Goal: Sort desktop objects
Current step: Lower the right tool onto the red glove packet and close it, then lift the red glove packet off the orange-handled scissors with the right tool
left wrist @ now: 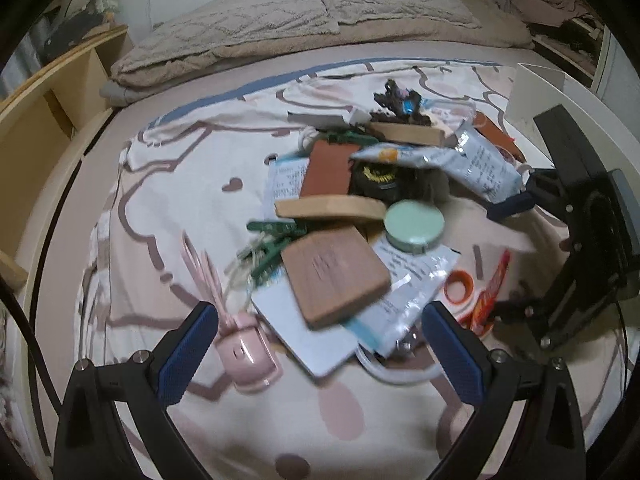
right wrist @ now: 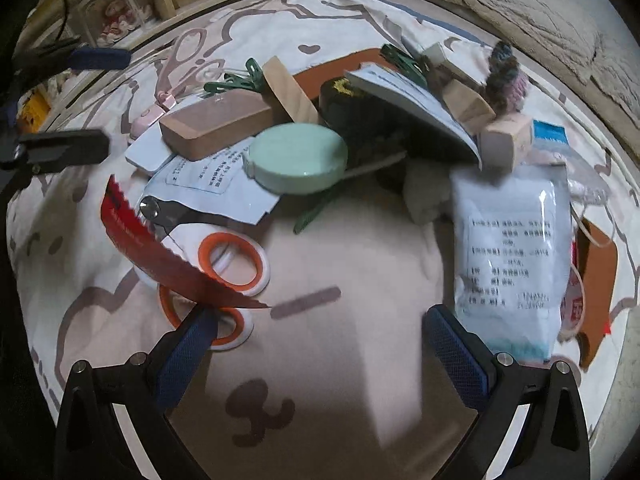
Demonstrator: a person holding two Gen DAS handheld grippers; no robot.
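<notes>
Hovering with fingers spread and empty, left gripper (left wrist: 320,344) and right gripper (right wrist: 320,344) face the clutter pile: green round tin (right wrist: 298,158) centre, orange-handled scissors (right wrist: 224,264) near left.

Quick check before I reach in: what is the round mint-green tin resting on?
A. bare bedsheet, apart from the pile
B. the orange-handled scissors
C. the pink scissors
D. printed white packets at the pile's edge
D: the mint-green tin sits on printed white packets, with the orange-handled scissors lying apart below it.
</notes>
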